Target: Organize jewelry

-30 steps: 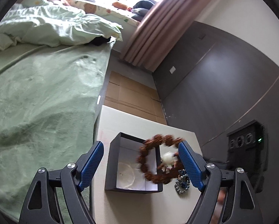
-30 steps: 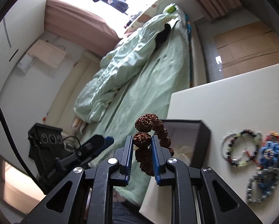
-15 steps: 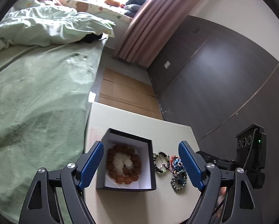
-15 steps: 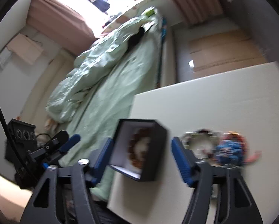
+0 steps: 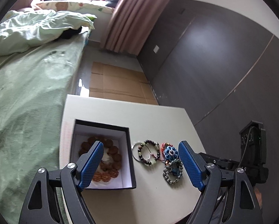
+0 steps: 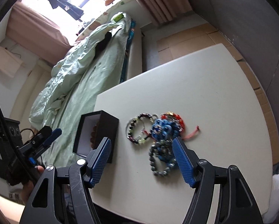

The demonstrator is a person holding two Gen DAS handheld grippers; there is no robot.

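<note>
While both sets of jaws are standing wide with nothing between the pads, the right gripper [image 6: 141,160] is sitting closer to the loose pile than the left gripper [image 5: 141,165] is, judging by how large the beads look in its view.

Key relation: the grey-blue bead bracelet [image 6: 160,158] is lying just ahead of the right jaws, nearer the right pad than the left, and stretching away from the camera along the gripper's pointing line. I'd judge it the likely next pick; the pads would be closing across its narrow side.

In the left view the same pile is showing between the pads but farther ahead, toward the right pad.

Working outward:
- blue flower-shaped piece [image 6: 162,129] is overlapping the top of that bracelet, with a red-orange beaded piece [image 6: 174,120] and a pink cord tail behind it. Tangling looks possible.
- dark bracelet with green beads [image 6: 137,128] plus a thin metal ring is lying just left of the pile, touching it.
- black box [image 5: 131,160], square, rigid, white inside, is standing left of everything, near the table [image 6: 214,102] edge on the bed side.
- brown bumpy seed bracelet [image 5: 109,160] is lying flat inside the box, around something white I can't identify.

Table is matte off-white, flat.
</note>
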